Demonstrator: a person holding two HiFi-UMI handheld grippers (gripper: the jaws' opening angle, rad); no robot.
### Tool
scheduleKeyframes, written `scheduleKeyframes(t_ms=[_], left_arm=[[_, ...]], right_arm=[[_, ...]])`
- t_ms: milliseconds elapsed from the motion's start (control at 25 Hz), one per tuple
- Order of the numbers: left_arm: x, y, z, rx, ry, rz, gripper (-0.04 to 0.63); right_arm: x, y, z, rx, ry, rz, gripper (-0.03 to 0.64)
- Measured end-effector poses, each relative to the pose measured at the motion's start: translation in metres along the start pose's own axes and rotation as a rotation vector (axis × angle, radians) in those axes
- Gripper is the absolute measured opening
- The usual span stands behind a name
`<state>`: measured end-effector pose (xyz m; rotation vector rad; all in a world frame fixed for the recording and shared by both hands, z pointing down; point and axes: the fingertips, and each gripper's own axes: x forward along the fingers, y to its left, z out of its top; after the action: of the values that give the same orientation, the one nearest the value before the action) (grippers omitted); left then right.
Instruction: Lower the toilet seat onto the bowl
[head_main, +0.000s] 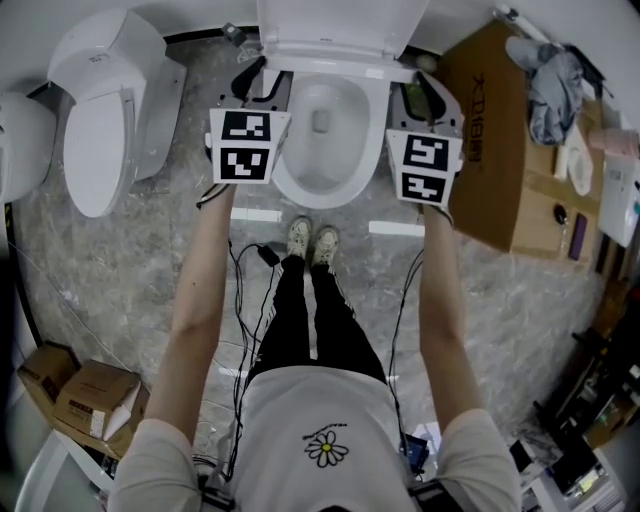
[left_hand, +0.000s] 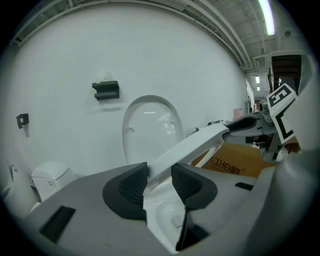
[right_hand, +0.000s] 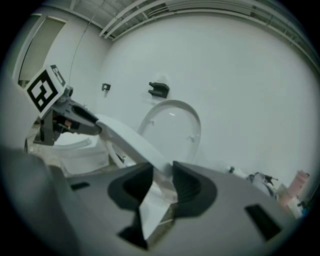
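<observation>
1. Toilet seat: it hangs tilted, part-way between the upright lid and the bowl. It is not yet on the rim, and the inside of the bowl shows beneath it.
2. The left gripper is clamped on the seat's left edge, with one ribbed pad pressing on each face. The right gripper bites the opposite edge in the same way, so neither claw is empty.
3. A grip on both sides probably shares the weight and keeps the hinge from twisting, so the seat can come down slowly instead of dropping.
4. In the head view the two claws flank the bowl, roughly level with each other. Each has one jaw under the seat, so I judge that they must let go just before the seat lands or those jaws will be pinched against the rim.
5. The lid leans back against the wall, so only the seat comes down.
6. The person stands squarely in front with arms stretched out evenly. A cardboard box stands just beside the toilet on the right, which leaves that arm little room.
</observation>
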<state>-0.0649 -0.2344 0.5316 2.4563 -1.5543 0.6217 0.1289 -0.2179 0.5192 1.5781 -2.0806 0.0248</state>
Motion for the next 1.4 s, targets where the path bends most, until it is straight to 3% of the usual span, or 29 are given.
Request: scheduleKeyframes(t_ms=[760,1400], left_arm=[[-0.044,-0.042,-0.100,0.108,0.214,-0.069,0.186],[-0.065,-0.068,-0.182,0.147,0.373,-0.174,0.208]], right_arm=[[-0.051,0.053,-0.088,-0.036,0.173,0.087,0.160],[-0.078,0.093,-0.168,-0.050,0.345,0.170,0.176]])
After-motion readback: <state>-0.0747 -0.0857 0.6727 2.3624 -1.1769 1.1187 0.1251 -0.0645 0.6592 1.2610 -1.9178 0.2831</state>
